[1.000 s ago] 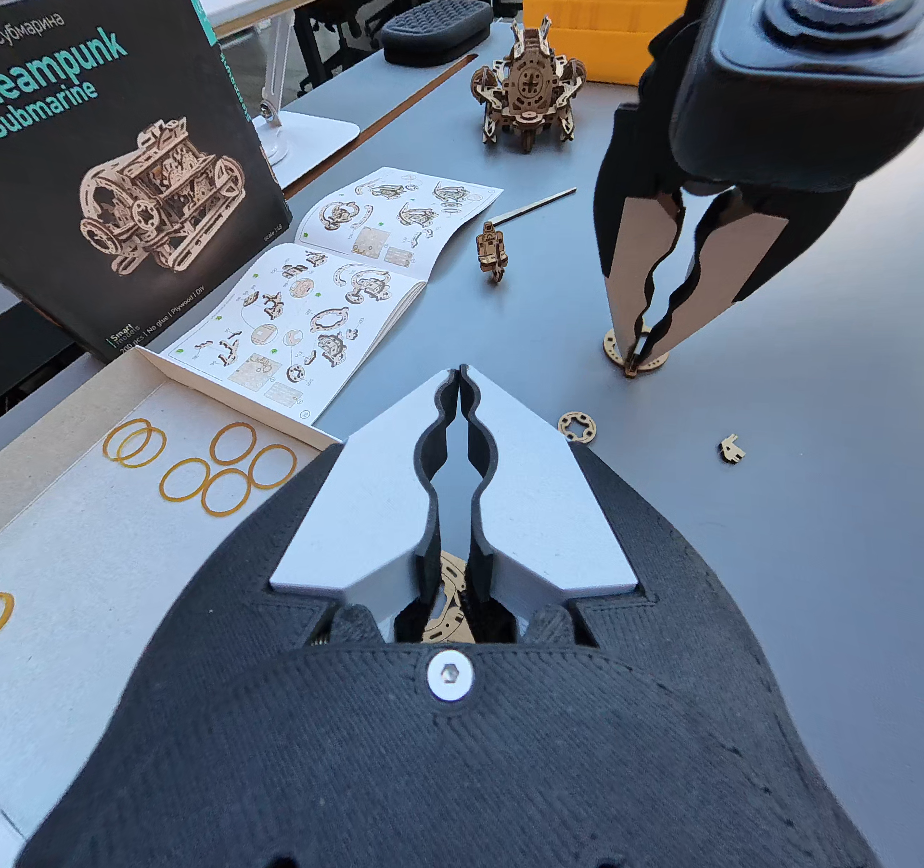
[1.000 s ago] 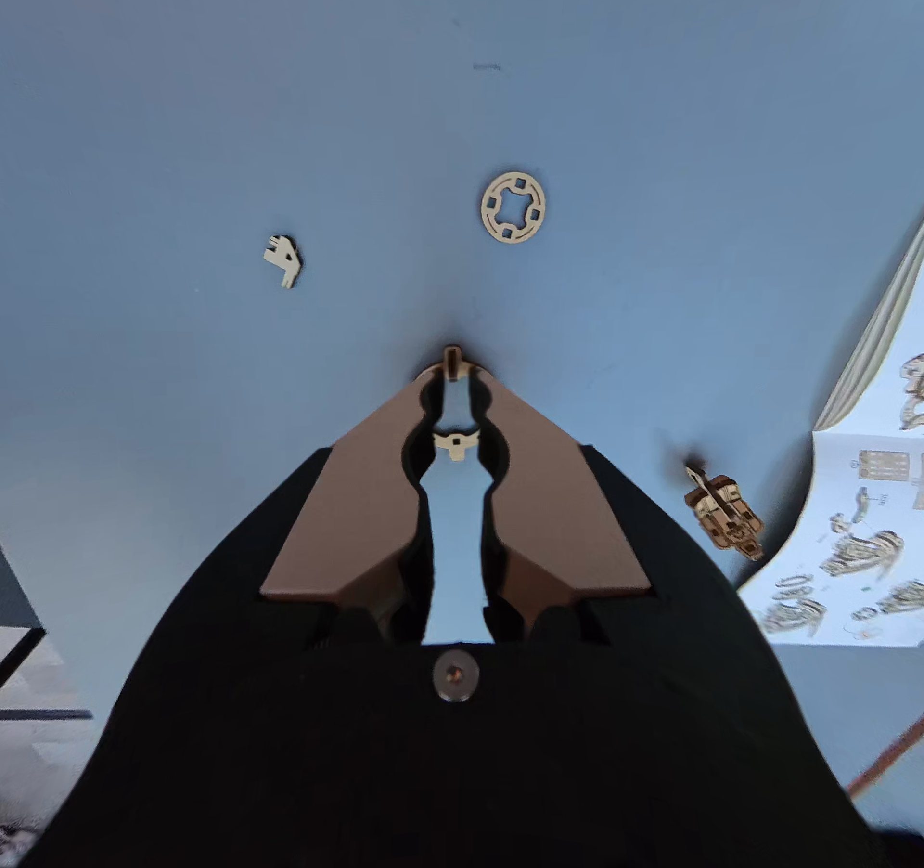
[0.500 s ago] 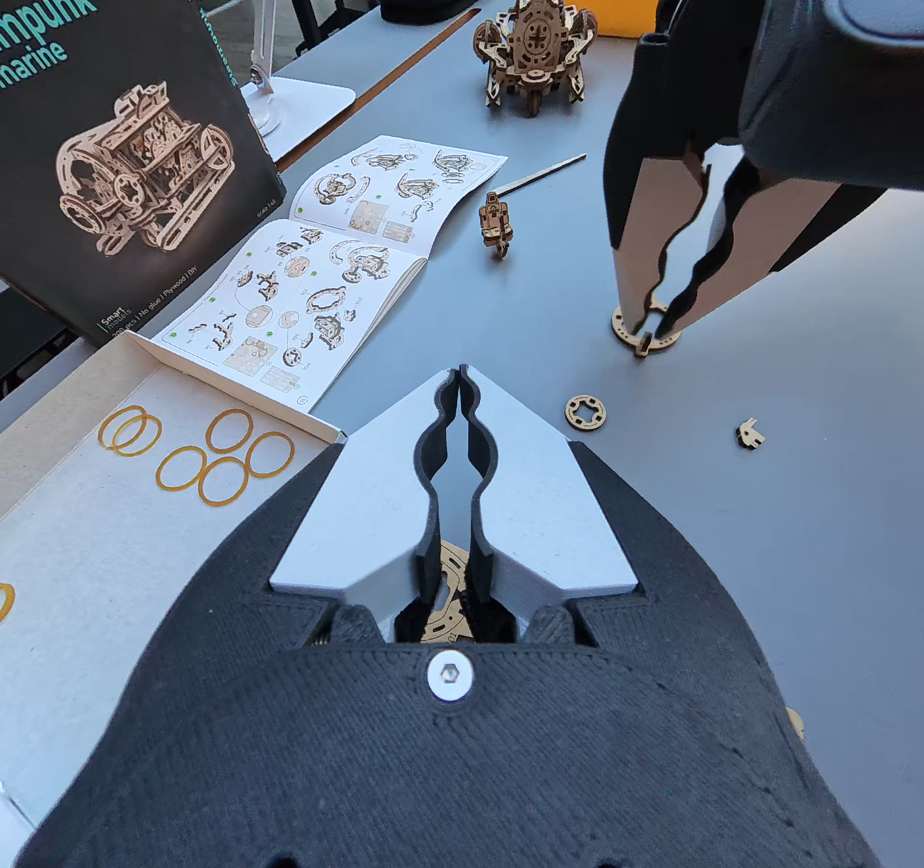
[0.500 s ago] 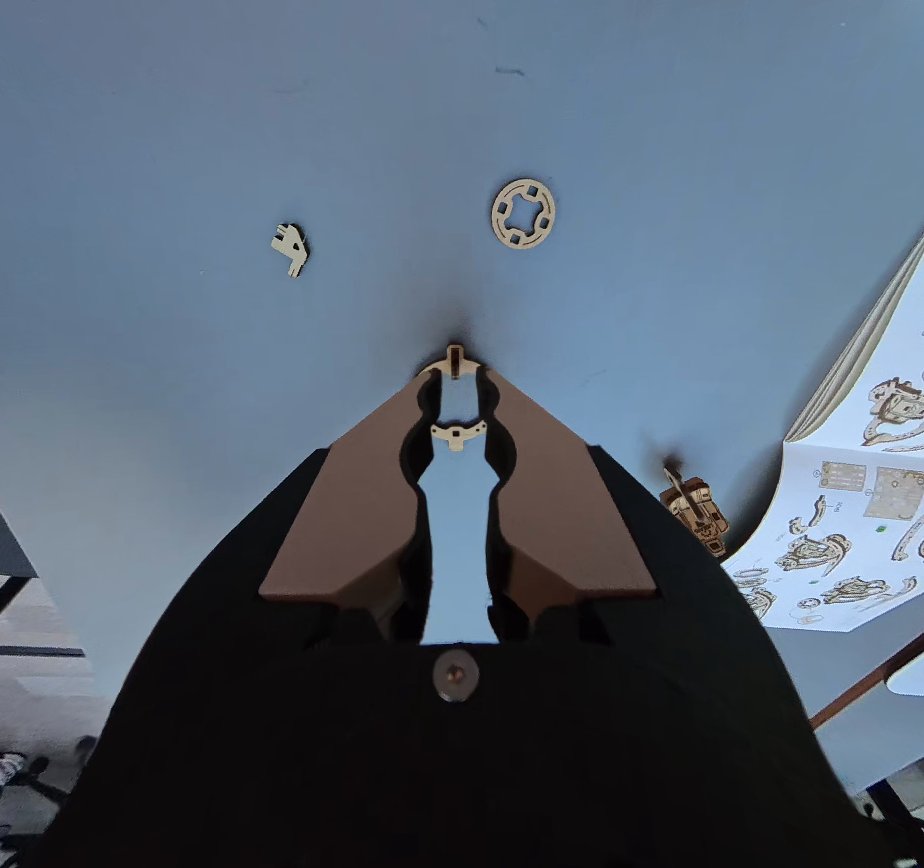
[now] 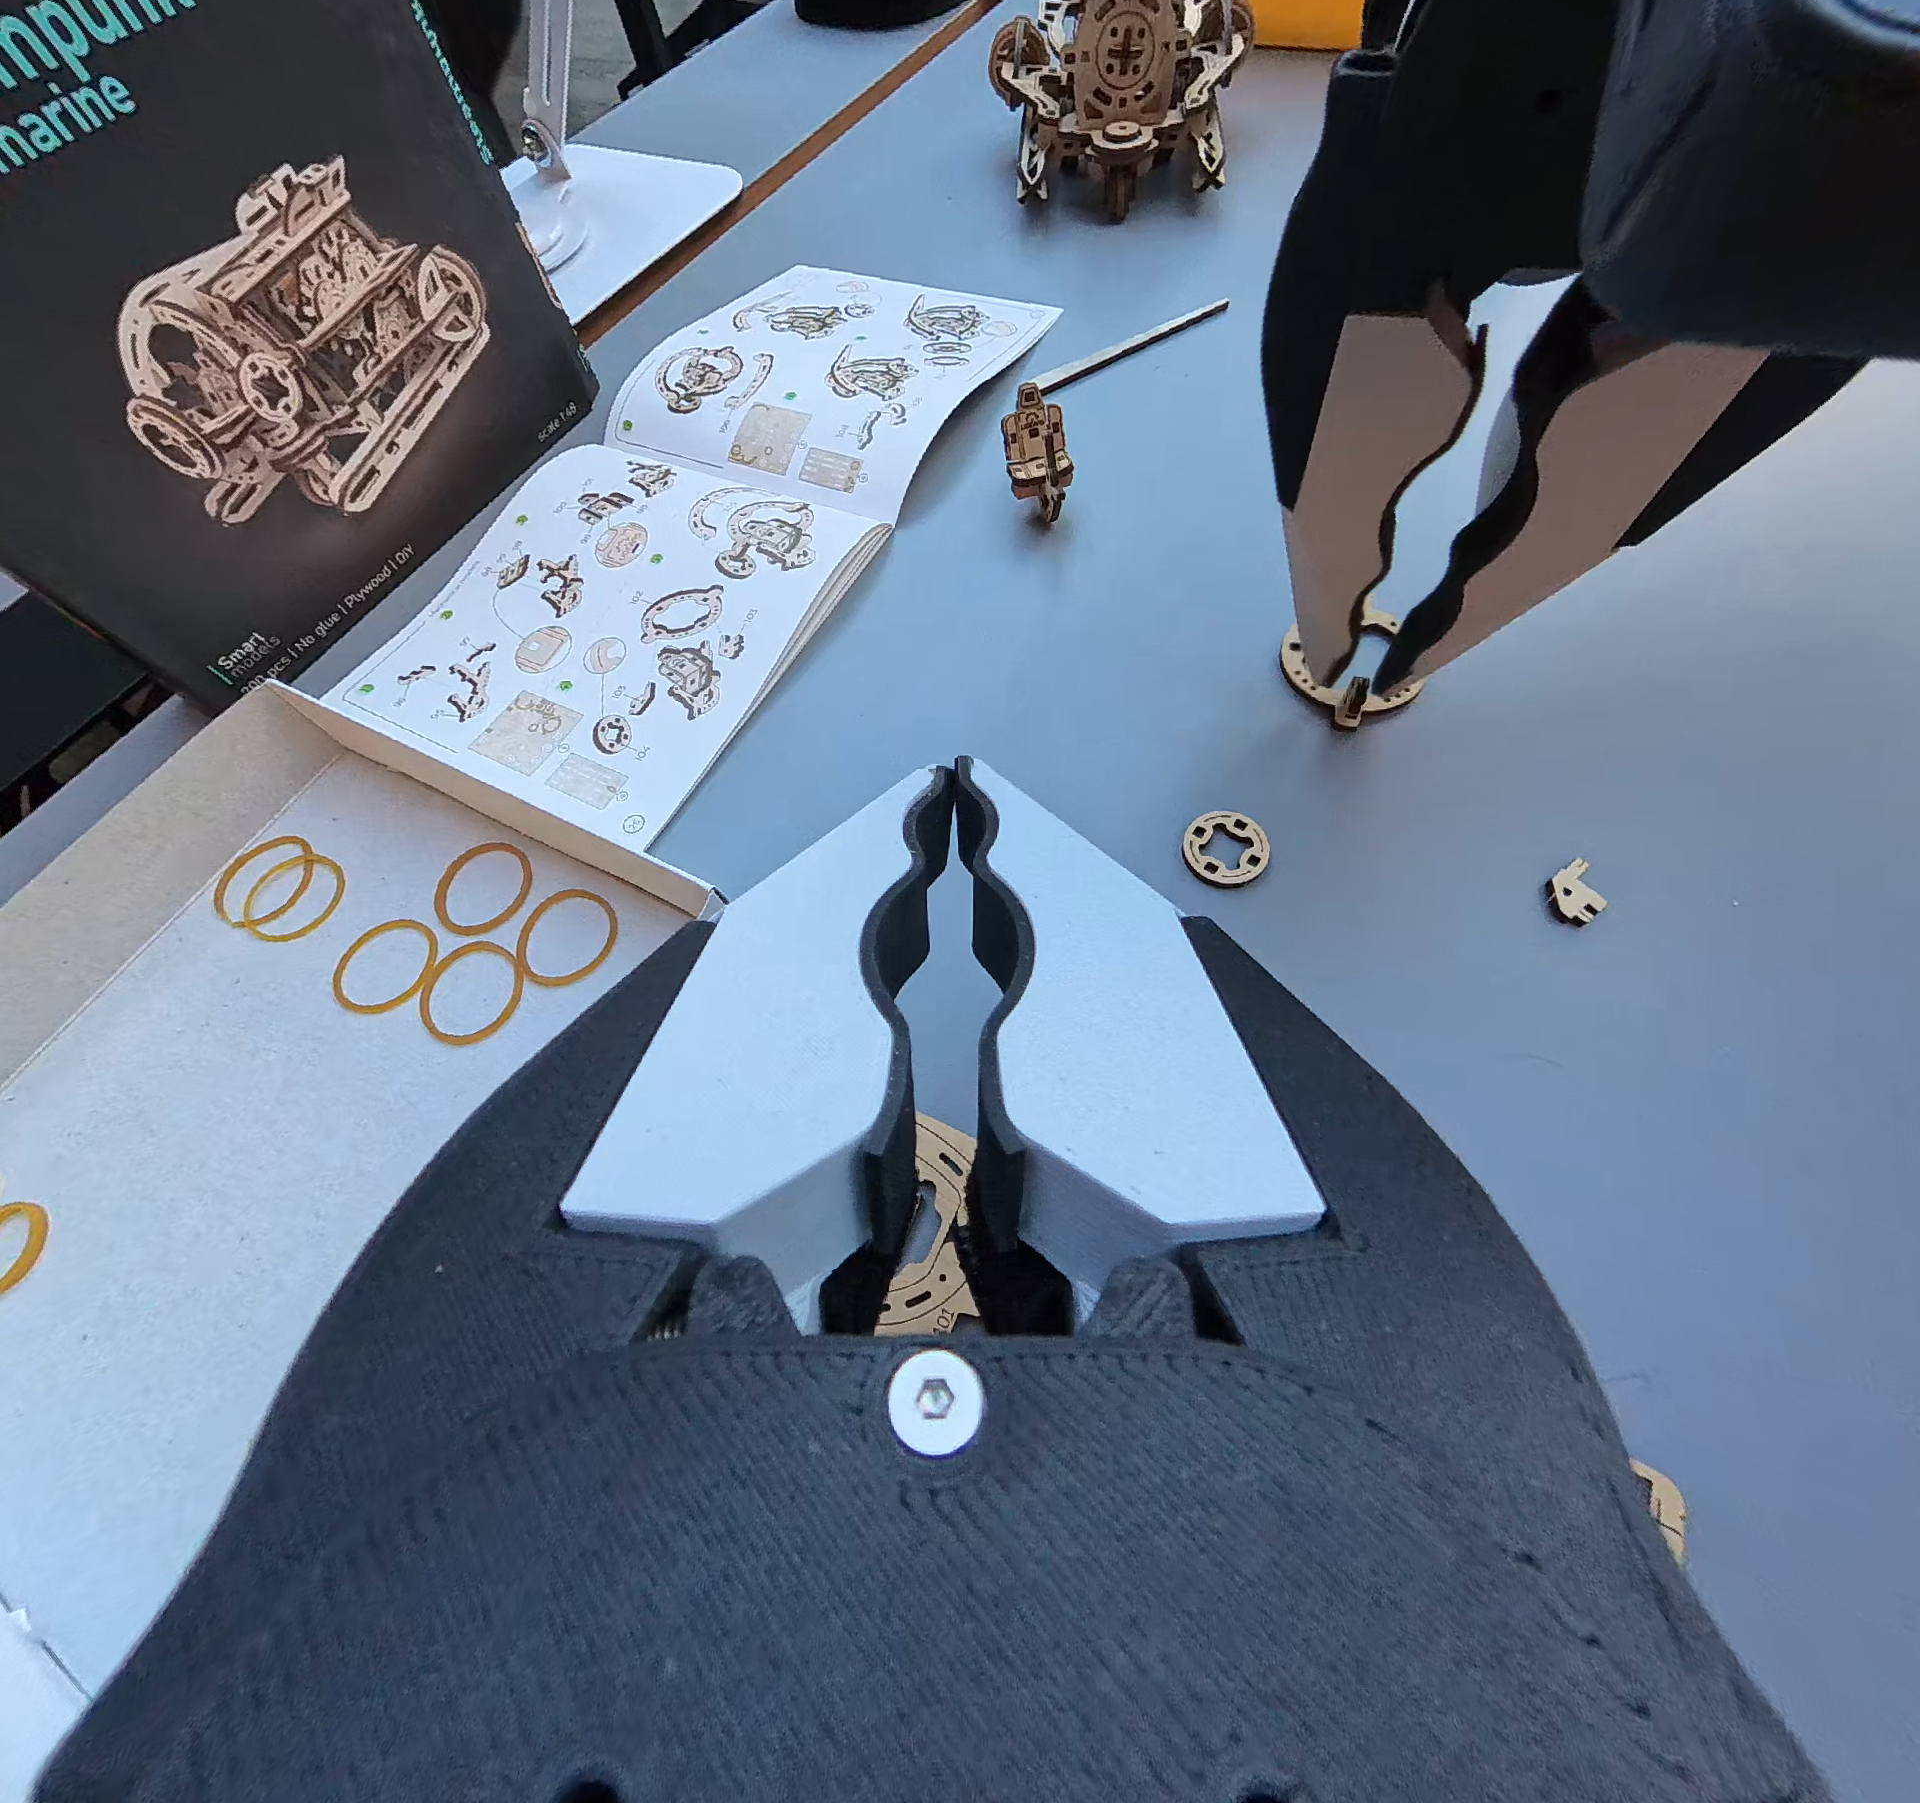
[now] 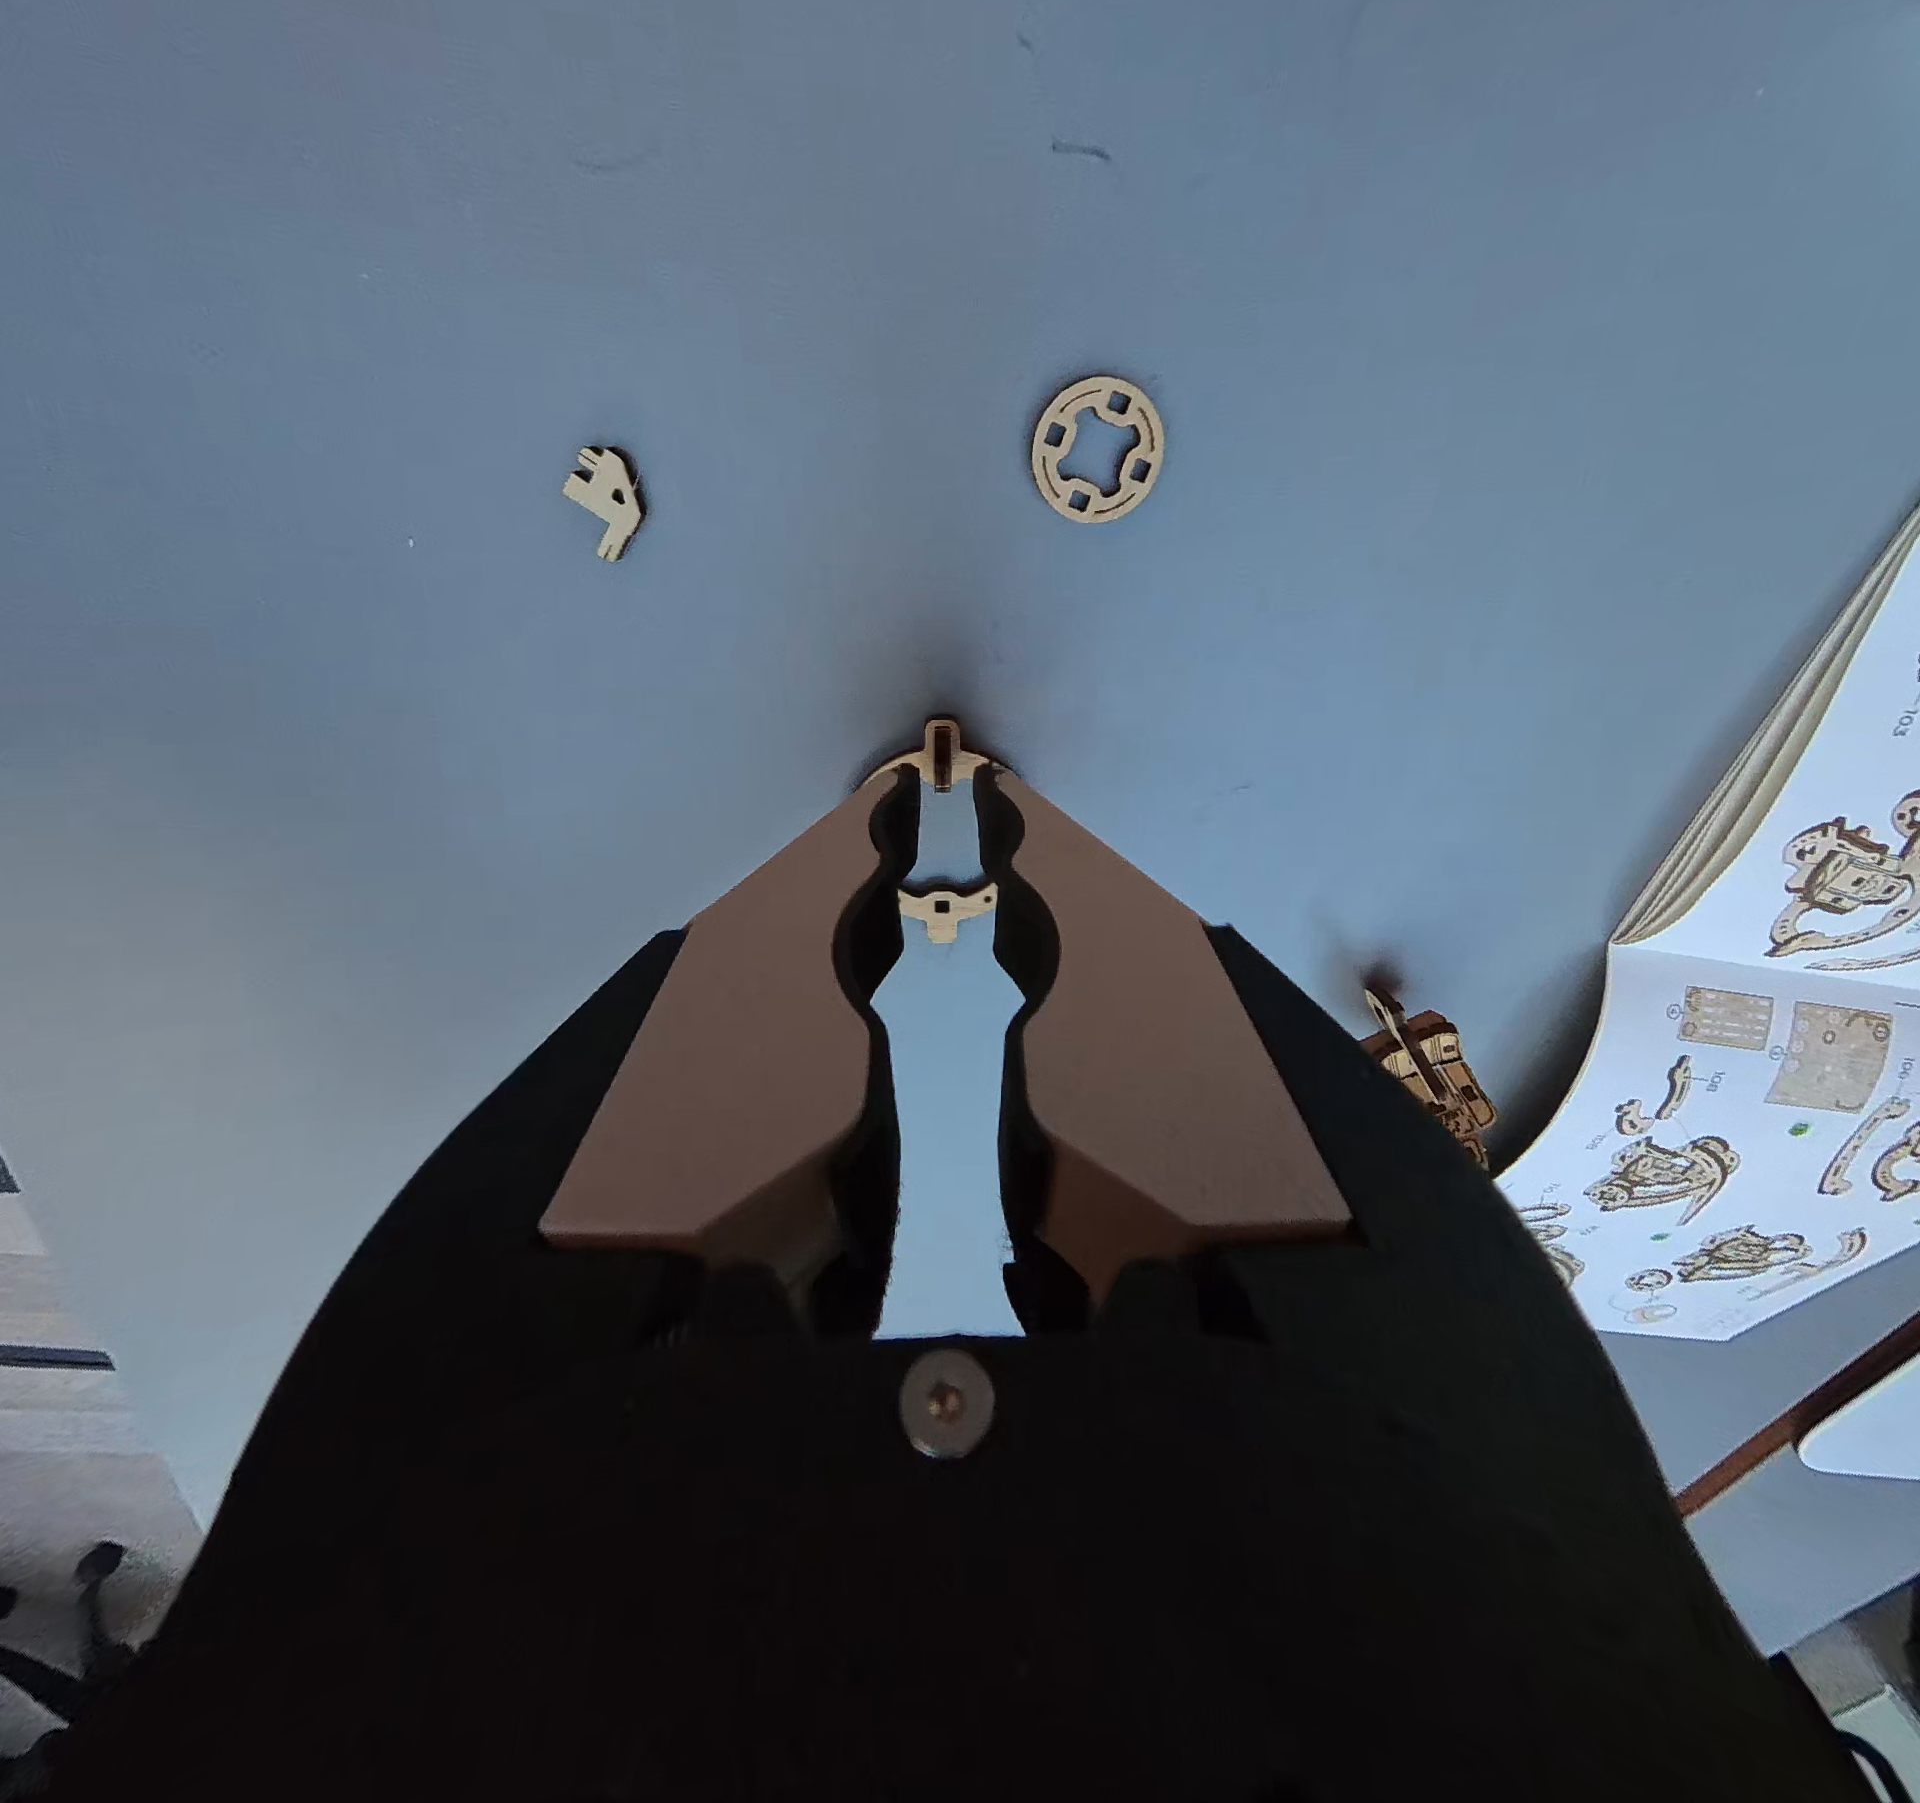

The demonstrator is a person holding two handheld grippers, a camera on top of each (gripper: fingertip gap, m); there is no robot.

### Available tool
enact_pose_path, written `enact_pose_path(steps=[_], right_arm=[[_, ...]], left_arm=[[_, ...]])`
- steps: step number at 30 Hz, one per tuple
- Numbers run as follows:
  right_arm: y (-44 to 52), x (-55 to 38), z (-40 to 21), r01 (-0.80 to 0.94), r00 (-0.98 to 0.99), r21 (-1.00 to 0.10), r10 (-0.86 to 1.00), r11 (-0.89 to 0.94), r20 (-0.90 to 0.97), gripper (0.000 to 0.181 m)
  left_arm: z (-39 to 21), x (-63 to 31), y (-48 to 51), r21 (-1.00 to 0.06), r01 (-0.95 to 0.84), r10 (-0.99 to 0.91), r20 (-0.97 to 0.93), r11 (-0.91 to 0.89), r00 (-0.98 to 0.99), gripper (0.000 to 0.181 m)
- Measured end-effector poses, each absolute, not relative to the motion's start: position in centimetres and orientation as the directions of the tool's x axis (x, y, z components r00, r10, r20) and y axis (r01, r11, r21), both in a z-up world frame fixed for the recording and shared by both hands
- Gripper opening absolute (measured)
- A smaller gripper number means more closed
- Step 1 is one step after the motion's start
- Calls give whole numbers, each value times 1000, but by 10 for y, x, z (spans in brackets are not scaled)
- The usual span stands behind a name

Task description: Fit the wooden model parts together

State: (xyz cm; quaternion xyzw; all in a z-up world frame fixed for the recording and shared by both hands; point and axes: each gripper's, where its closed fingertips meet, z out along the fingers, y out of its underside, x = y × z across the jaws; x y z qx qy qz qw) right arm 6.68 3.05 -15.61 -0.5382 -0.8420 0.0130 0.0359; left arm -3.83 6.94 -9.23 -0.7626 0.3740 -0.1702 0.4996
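Observation:
A flat wooden ring [image 5: 1304, 678] lies on the grey table with a small peg [image 5: 1351, 709] standing upright in its near rim. My right gripper [image 5: 1363, 675] points down onto the ring, jaws slightly apart, tips just behind the peg. In the right wrist view the peg [image 6: 940, 754] stands just beyond the right gripper [image 6: 945, 782], and part of the ring [image 6: 941, 903] shows through the jaw gap. My left gripper [image 5: 956, 779] is shut and empty, above a wooden disc [image 5: 930, 1223] on the table.
A small notched ring [image 5: 1226, 849] and a hooked piece [image 5: 1577, 893] lie between the grippers. A small sub-assembly [image 5: 1034, 449], a thin stick [image 5: 1132, 340], a built model [image 5: 1122, 80], an open booklet [image 5: 727, 548], the black box [image 5: 260, 299] and a cardboard tray [image 5: 156, 1182] with rubber bands sit around. One gripper's finger ends stand about 12 centimeters off the other's. Measured from the fingertips, the wooden disc [image 5: 930, 1223] is 10 centimeters or so from the left gripper and 15 centimeters from the right.
The right gripper's jaws have parted slightly; the peg now stands free in the ring. The left gripper has shifted forward a little and stays shut.

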Motion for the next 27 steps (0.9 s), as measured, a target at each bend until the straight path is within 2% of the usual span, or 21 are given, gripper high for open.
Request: enact_pose_path(steps=[1, 5, 10, 16, 27], right_arm=[[30, 67, -156, 905, -420, -55, 907, 422, 45, 10], [31, 67, -157, 896, -440, -41, 896, 442, 57, 1], [31, 67, -157, 871, -485, -44, 872, 488, 71, 1], [30, 68, -157, 866, -487, -98, 872, 490, 54, 1], [30, 69, -157, 849, -512, -79, 851, 522, 115, 1]], left_arm=[[-93, -38, 70, -887, -404, -739, -118, -222, 663, 0], [-97, -38, 70, -876, -425, -739, -129, -227, 661, 0], [-100, -37, 70, -870, -440, -740, -142, -224, 657, 0], [-101, -35, 70, -866, -450, -744, -152, -217, 651, 0], [-105, -32, 69, -857, -470, -750, -165, -213, 641, 0]])
